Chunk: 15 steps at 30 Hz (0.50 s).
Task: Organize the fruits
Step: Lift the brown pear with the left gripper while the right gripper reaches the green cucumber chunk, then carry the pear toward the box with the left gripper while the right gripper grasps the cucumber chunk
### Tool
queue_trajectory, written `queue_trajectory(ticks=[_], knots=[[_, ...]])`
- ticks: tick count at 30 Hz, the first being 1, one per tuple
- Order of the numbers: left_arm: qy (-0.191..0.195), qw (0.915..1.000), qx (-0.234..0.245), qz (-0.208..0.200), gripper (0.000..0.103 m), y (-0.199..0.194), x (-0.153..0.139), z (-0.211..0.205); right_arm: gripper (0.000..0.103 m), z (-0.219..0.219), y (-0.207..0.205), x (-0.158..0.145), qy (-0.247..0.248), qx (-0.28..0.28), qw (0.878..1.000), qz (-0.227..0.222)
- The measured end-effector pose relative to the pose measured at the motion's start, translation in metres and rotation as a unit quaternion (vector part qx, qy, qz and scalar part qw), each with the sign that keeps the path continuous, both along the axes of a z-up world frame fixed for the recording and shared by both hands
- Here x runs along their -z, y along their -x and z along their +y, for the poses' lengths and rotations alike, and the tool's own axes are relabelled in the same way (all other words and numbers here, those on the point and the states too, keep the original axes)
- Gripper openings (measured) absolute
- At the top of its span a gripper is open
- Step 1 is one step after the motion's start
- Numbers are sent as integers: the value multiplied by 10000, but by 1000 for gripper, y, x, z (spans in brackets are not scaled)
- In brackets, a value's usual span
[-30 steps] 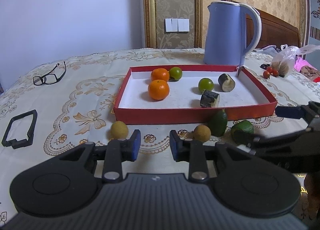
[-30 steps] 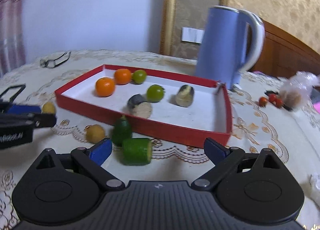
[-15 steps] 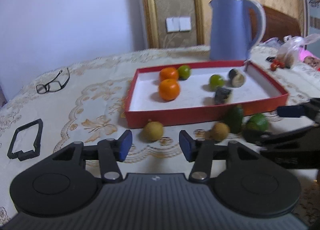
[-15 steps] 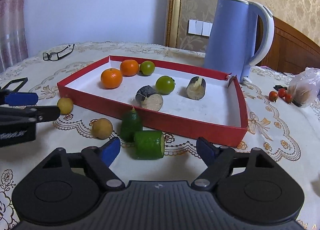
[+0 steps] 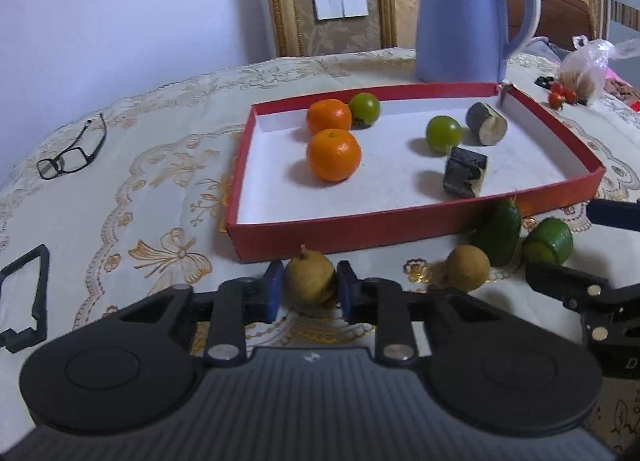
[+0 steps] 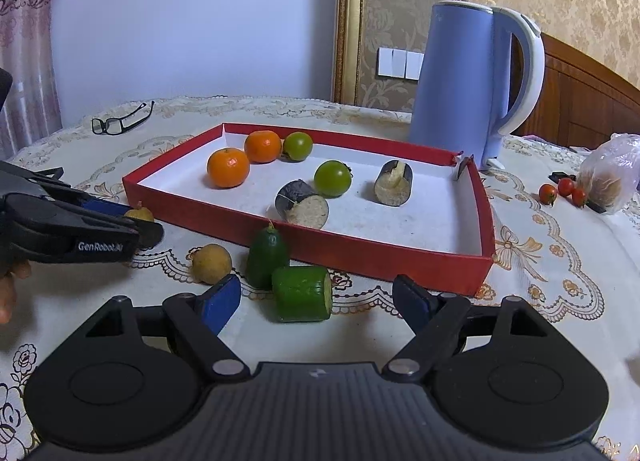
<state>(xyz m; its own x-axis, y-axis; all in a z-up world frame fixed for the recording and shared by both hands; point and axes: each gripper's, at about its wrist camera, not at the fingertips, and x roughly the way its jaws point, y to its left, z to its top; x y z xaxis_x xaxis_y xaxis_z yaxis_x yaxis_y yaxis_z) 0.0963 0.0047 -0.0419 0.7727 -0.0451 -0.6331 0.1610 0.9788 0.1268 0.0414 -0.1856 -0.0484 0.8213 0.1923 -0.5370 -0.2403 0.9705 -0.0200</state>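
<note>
Left gripper (image 5: 309,288) angled down toward the tablecloth (image 5: 160,189), its two blue pads pressed against either side of a small tan fruit with a stub of stem (image 5: 309,280); jaws have just been closing, the fruit between them; fruit sits on the cloth just in front of the near wall of the red tray (image 5: 360,231), not touching it as far as can be told. From the right wrist view the same gripper comes in from the left edge, low and nearly level, fingertips beside the tray's near-left corner; a bit of the person's hand (image 6: 8,285) shows behind it.

Right gripper (image 6: 316,301) also tilted down, jaws standing wide, nothing gripped; a cut green cylinder piece (image 6: 302,293) lies on its side between the pads, clear of both; a darker green pointed piece (image 6: 266,257) just behind it, close to the tray wall; a second tan fruit (image 6: 211,263) to their left, near the left pad.

Inside the tray: two oranges (image 5: 333,155) toward the left, a green fruit (image 5: 364,109) touching the far orange, another green fruit (image 5: 443,134) mid-tray, two dark-skinned cut stubs (image 5: 464,171) to the right.

Blue kettle (image 5: 464,13) behind the tray; spectacles (image 5: 68,157) far left on the cloth; small red tomatoes (image 6: 562,191) and a plastic bag (image 6: 610,177) off to the right.
</note>
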Motion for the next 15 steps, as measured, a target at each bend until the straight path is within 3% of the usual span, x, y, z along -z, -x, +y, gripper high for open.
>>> queue_trajectory(ticks=[6, 10, 15], knots=[[127, 9997, -94, -193, 25, 10, -8, 4, 84, 3, 0, 3, 97, -37, 9999, 13], [268, 9991, -107, -321, 25, 21, -17, 8, 74, 3, -2, 3, 74, -75, 9999, 60], [317, 9987, -105, -383, 25, 30, -23, 9, 73, 5, -4, 5, 131, -45, 9999, 98]])
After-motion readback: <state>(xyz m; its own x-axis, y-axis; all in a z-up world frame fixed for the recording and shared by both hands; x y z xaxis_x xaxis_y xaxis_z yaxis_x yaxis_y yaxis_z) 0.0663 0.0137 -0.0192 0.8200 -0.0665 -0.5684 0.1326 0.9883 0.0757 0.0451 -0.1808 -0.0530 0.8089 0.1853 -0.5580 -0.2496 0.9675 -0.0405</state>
